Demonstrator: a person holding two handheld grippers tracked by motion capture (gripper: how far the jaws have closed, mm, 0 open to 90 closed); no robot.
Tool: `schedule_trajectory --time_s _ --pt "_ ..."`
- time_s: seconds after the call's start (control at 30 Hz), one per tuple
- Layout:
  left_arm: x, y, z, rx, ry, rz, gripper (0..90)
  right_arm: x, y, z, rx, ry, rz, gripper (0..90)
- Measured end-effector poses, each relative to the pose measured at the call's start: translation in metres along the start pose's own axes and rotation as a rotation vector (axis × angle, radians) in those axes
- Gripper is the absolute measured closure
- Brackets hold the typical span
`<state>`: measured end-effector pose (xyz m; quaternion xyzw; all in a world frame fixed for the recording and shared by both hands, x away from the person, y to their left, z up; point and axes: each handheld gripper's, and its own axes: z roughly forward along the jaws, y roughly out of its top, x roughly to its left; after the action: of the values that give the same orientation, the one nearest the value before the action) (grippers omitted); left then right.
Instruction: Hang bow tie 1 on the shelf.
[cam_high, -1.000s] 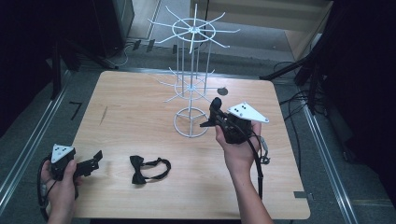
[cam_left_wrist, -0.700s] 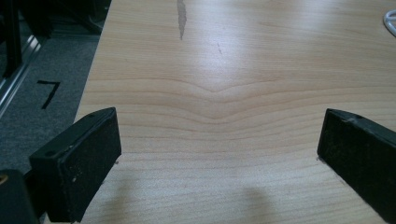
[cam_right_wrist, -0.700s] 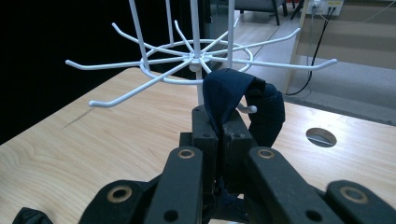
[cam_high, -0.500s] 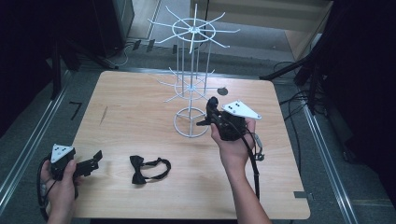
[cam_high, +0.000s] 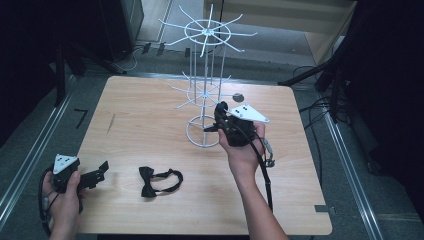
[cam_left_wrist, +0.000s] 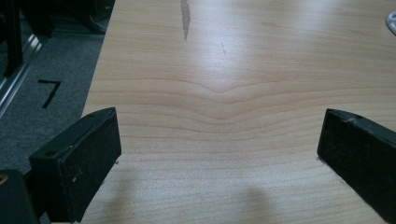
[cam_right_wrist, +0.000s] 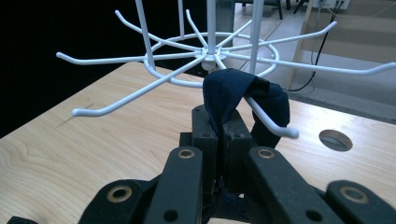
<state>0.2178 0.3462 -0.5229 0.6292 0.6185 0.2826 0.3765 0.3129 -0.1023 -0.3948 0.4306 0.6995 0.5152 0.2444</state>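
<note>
A white wire rack (cam_high: 205, 100) with tiers of hooks stands at the table's middle back. My right gripper (cam_high: 220, 119) is beside its base, on the right, raised to the lower tier. In the right gripper view its jaws (cam_right_wrist: 220, 123) are shut on a dark navy cloth item (cam_right_wrist: 233, 88), which drapes over one lower hook (cam_right_wrist: 275, 123) of the rack (cam_right_wrist: 210, 56). A black bow tie (cam_high: 157, 181) lies on the table at the front, left of centre. My left gripper (cam_high: 97, 172) rests at the front left corner, open (cam_left_wrist: 219, 149) over bare wood.
The wooden table (cam_high: 140, 115) has a round hole (cam_high: 238, 97) just behind the rack, also seen as the hole (cam_right_wrist: 336, 140) in the right gripper view. Cables run over the floor to the right. Metal rails flank both sides of the table.
My right gripper has shifted a little toward the rack with the dark cloth item in it. The left gripper and the bow tie on the table have stayed put.
</note>
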Motion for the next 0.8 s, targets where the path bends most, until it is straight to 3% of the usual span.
schedule_trajectory --time_s 0.4,0.5,0.6,0.63,0.8 --pt "0.0 0.0 0.0 0.002 -0.006 0.004 0.0 0.003 -0.002 0.015 0.004 -0.011 0.001 85.1" --pt "0.001 0.0 0.0 0.004 -0.012 0.003 0.0 0.002 -0.005 0.017 0.004 -0.014 0.011 77.0" --pt "0.001 0.001 0.001 0.006 -0.016 0.002 0.0 0.0 -0.009 0.016 0.009 0.026 0.035 67.0" --pt "0.001 0.001 0.001 0.009 -0.017 0.003 0.0 0.0 -0.012 0.015 0.009 0.039 0.025 60.2" --pt "0.001 0.001 0.002 0.015 -0.025 0.009 0.0 0.002 -0.02 0.006 0.009 0.043 0.018 48.1"
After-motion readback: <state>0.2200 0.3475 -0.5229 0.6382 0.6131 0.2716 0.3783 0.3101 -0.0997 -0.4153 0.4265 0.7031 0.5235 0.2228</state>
